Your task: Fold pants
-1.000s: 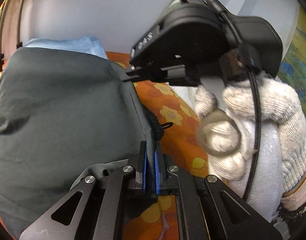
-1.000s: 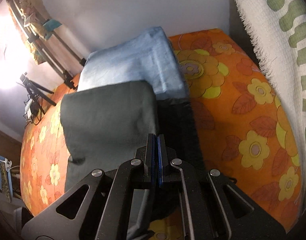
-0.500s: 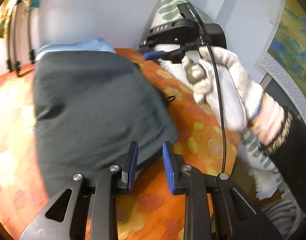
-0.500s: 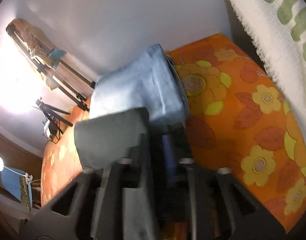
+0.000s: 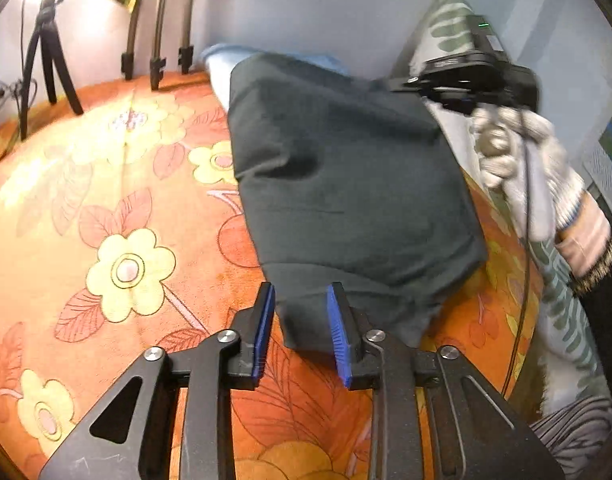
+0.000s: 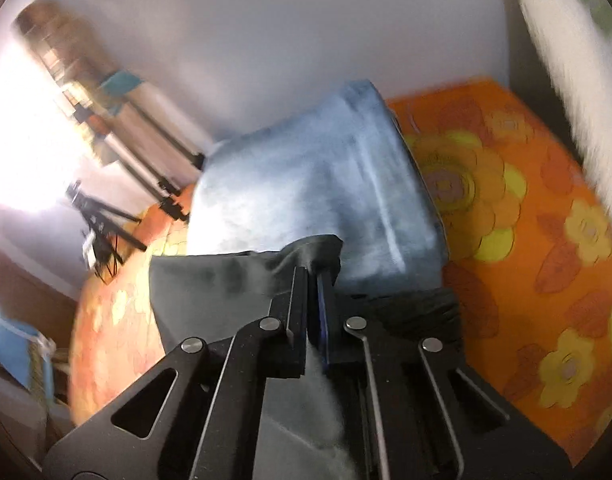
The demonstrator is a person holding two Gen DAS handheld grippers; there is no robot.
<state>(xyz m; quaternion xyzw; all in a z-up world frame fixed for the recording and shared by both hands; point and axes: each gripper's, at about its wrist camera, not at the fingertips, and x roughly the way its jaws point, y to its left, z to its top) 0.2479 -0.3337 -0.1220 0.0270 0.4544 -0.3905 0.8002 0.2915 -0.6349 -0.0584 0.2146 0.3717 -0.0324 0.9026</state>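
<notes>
Dark grey folded pants (image 5: pixel 346 180) lie on the orange flowered bedsheet (image 5: pixel 105 220). My left gripper (image 5: pixel 299 320) is at their near end. Its jaws are opening, and the near corner of the cloth sits loose between the blue pads (image 5: pixel 261 328). My right gripper (image 6: pixel 314 276) is shut on the far corner of the pants (image 6: pixel 225 276), and dark cloth bunches up at its tips. In the left wrist view the right gripper (image 5: pixel 402 86) sits at the far right corner, held by a gloved hand (image 5: pixel 518 152).
Folded light blue jeans (image 6: pixel 314 184) lie just beyond the dark pants against the wall. A white and green patterned blanket (image 5: pixel 566 320) hangs along the right side. A tripod (image 5: pixel 45 48) and rack legs (image 5: pixel 157 40) stand at the far left edge.
My left gripper has let go of the pants, opened and drawn back to their near end. My right gripper opened, then shut again on the far corner, which is now slightly raised.
</notes>
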